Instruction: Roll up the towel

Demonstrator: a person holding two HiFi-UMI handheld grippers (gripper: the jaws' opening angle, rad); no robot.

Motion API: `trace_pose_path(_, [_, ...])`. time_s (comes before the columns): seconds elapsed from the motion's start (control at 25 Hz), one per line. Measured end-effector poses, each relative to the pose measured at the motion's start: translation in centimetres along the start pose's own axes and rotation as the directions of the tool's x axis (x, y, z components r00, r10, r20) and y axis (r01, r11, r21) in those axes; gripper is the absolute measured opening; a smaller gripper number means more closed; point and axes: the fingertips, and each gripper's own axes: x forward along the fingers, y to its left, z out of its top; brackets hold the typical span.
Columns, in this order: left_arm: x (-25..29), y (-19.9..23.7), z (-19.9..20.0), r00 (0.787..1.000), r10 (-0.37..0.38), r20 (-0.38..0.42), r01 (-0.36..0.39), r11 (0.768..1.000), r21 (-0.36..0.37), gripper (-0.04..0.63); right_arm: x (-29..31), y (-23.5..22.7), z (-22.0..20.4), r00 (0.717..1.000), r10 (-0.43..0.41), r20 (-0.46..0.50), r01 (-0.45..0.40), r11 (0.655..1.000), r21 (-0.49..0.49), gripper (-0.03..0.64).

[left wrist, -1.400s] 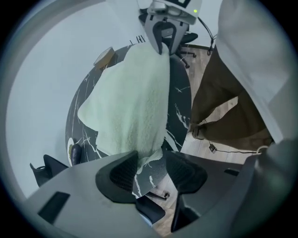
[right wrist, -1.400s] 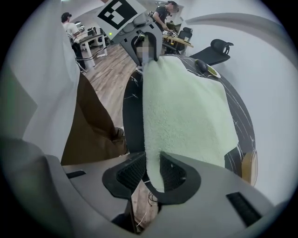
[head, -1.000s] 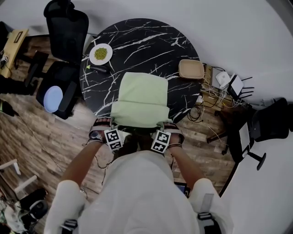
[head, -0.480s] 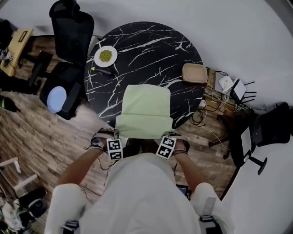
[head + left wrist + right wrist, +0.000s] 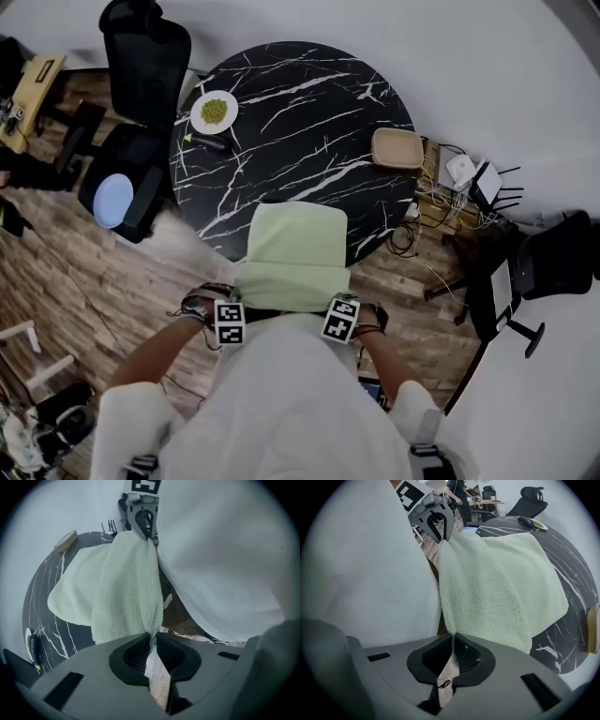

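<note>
A pale green towel (image 5: pixel 292 251) lies on the near part of the round black marble table (image 5: pixel 309 103), and its near edge hangs past the rim toward the person. My left gripper (image 5: pixel 232 314) is shut on the towel's near left corner (image 5: pixel 151 634), with the cloth pinched between the pads. My right gripper (image 5: pixel 339 311) is shut on the near right corner (image 5: pixel 451 632) in the same way. Between the two grippers the towel edge is stretched and lifted, close to the person's white shirt (image 5: pixel 281 394). In each gripper view the other gripper shows at the far end of the edge.
A white plate of green food (image 5: pixel 214 111) and a dark pen-like thing (image 5: pixel 208 142) sit at the table's far left, a tan dish (image 5: pixel 397 148) at its right rim. A black office chair (image 5: pixel 141 66) stands to the left; cables and small devices (image 5: pixel 459 178) lie on the floor to the right.
Both grippers have drawn back toward the person and risen a little, dragging the towel nearer so more of it hangs off the table's near edge.
</note>
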Motion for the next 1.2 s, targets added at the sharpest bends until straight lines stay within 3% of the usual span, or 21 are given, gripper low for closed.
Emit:
trace_pose_path(0.2, [-2.0, 3.2, -0.2, 0.998, 0.056, 0.009, -0.056, 0.998, -0.042, 0.040, -3.4, -2.6, 1.2, 0.997, -0.051, 0.065, 0.049, 0.998, 0.031, 0.011])
trace_pose_path(0.4, [-4.5, 9.3, -0.6, 0.981, 0.193, 0.022, -0.189, 0.975, -0.115, 0.040, -8.3, -8.9, 2.9, 0.962, -0.220, 0.160, 0.206, 0.974, 0.096, 0.011])
trace_pose_path(0.76, [-7.6, 18.8, -0.7, 0.916, 0.401, -0.003, -0.396, 0.904, -0.160, 0.040, -12.1, -17.9, 4.2, 0.860, -0.473, 0.194, 0.450, 0.880, 0.151, 0.011])
trace_pose_path(1.08, [-6.7, 24.7, -1.1, 0.848, 0.526, -0.068, -0.530, 0.832, -0.165, 0.041, -11.7, -23.1, 5.1, 0.777, -0.597, 0.198, 0.577, 0.802, 0.155, 0.011])
trace_pose_path(1.2, [-6.0, 25.8, -1.2, 0.835, 0.544, -0.083, -0.550, 0.817, -0.175, 0.041, -11.1, -24.3, 5.3, 0.756, -0.624, 0.195, 0.605, 0.781, 0.154, 0.011])
